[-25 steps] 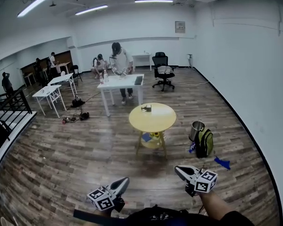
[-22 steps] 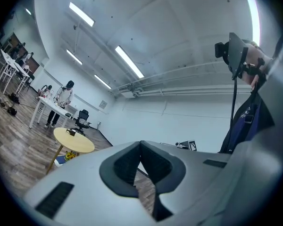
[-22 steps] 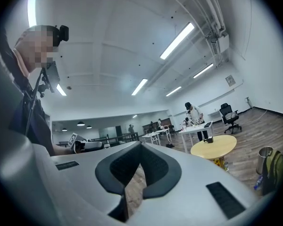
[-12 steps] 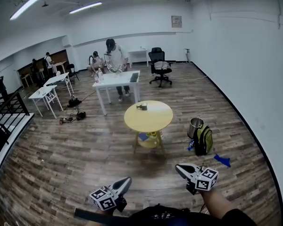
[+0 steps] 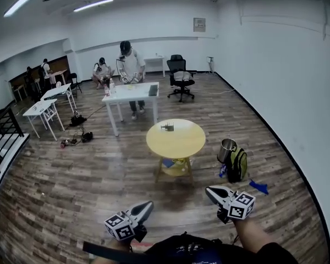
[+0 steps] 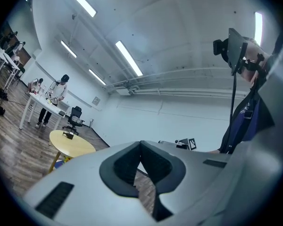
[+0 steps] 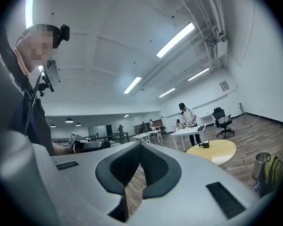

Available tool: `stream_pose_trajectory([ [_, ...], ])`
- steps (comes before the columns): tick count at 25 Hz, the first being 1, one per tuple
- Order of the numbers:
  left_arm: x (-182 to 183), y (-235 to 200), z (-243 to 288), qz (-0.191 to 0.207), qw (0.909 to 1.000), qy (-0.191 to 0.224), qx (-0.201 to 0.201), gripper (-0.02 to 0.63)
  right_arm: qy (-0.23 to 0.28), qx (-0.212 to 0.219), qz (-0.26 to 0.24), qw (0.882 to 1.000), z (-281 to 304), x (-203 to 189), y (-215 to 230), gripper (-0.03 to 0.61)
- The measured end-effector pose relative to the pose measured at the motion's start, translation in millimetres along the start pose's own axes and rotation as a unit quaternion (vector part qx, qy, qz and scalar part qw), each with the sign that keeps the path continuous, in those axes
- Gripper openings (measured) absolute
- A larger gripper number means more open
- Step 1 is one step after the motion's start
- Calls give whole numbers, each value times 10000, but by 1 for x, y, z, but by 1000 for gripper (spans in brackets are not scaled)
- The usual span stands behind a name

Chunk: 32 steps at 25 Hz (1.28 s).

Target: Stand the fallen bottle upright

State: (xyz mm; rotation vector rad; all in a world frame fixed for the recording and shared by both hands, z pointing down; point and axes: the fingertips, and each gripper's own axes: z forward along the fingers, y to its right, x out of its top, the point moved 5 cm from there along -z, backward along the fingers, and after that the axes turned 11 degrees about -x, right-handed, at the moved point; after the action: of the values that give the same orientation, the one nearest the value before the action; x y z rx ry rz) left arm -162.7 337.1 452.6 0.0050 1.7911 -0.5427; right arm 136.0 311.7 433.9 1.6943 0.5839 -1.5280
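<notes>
Both grippers, left and right, have their jaws pressed together with nothing between them, and they sit well short of the round yellow table. No fallen bottle can be made out. Only a small dark object sits on that table's far side, too small to identify. The likely risks are reaching for the wrong thing, or clipping the backpack and metal can just right of the table.
</notes>
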Motion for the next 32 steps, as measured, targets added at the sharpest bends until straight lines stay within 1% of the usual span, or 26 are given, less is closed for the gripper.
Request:
stream_pose_trajectory([
  [4,23,-41,-38,-130,9998,5,-116,3,-48,-120,-3,9999,55,-10,-26,-11],
  [7,30,-70,-55,-185,9996,-34,-190,3,-67,-142,11,9999,92,-16,-36,-11],
  [10,34,-97,-69,-235,9995,-3,-191,3,-220,-127,11,9997,122,-23,-42,-11],
  [15,36,-124,-83,-342,9993,64,-104,3,-244,-113,-3,9996,155,-24,-39,-12],
  [19,38,-140,-83,-328,9994,69,-10,3,-269,21,14,9996,175,-24,-32,-12],
  [21,40,-146,-74,-298,9995,88,58,3,-291,90,29,9995,181,-22,-19,-11],
  [25,43,-158,-40,-207,9995,68,238,3,-226,258,66,9994,190,-10,24,-12],
  [29,50,-171,3,-169,9988,59,461,3,-172,434,161,9988,201,5,73,-12],
  [32,49,-180,49,-89,9986,130,495,3,-184,558,108,9982,201,21,117,-12],
])
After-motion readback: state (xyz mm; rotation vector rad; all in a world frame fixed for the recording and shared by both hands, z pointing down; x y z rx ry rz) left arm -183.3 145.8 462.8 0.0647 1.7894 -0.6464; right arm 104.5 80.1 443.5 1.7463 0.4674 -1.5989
